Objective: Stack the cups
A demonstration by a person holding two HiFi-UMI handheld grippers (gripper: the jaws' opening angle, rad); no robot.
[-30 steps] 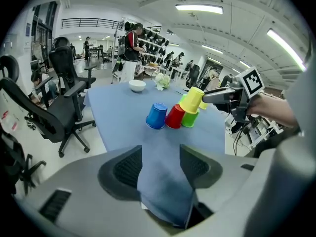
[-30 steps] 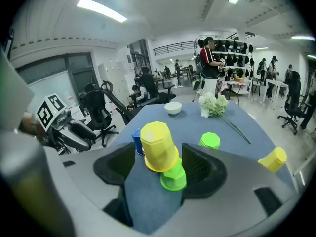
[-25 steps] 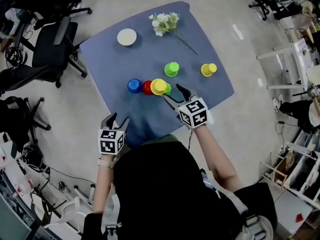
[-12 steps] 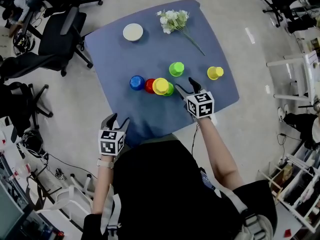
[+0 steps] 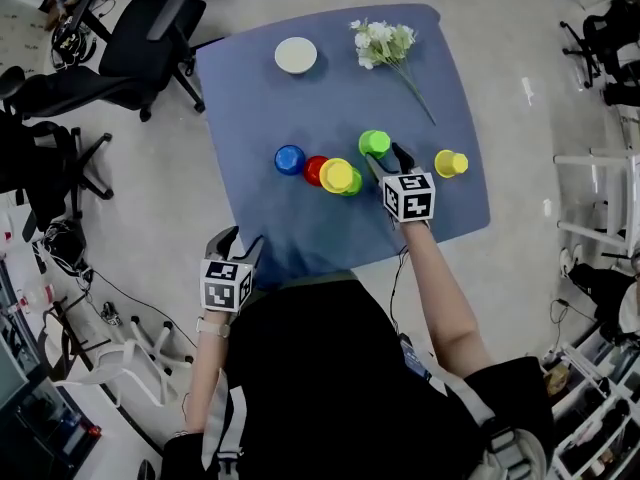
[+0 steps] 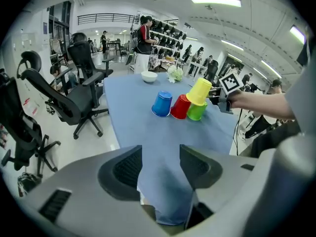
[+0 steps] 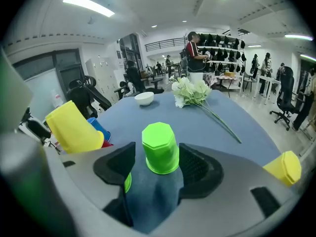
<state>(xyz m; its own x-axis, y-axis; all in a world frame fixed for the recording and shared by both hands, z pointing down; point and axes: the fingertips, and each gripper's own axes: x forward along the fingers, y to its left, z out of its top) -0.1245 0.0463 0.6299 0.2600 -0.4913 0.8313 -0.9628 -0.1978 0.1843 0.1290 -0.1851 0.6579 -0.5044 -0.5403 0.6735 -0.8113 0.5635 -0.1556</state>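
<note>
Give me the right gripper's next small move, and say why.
Probably ease the right gripper a touch forward and shut it on the upside-down light-green plastic cup. That cup stands alone on the blue-covered table, right at the tips of the open jaws. The pads flank it with gaps on both sides, so nothing is gripped yet.

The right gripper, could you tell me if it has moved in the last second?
Yes. The right gripper has advanced away from the person, from beside the stacked yellow plastic cup to the lone upside-down green plastic cup, between its open jaws.
</note>
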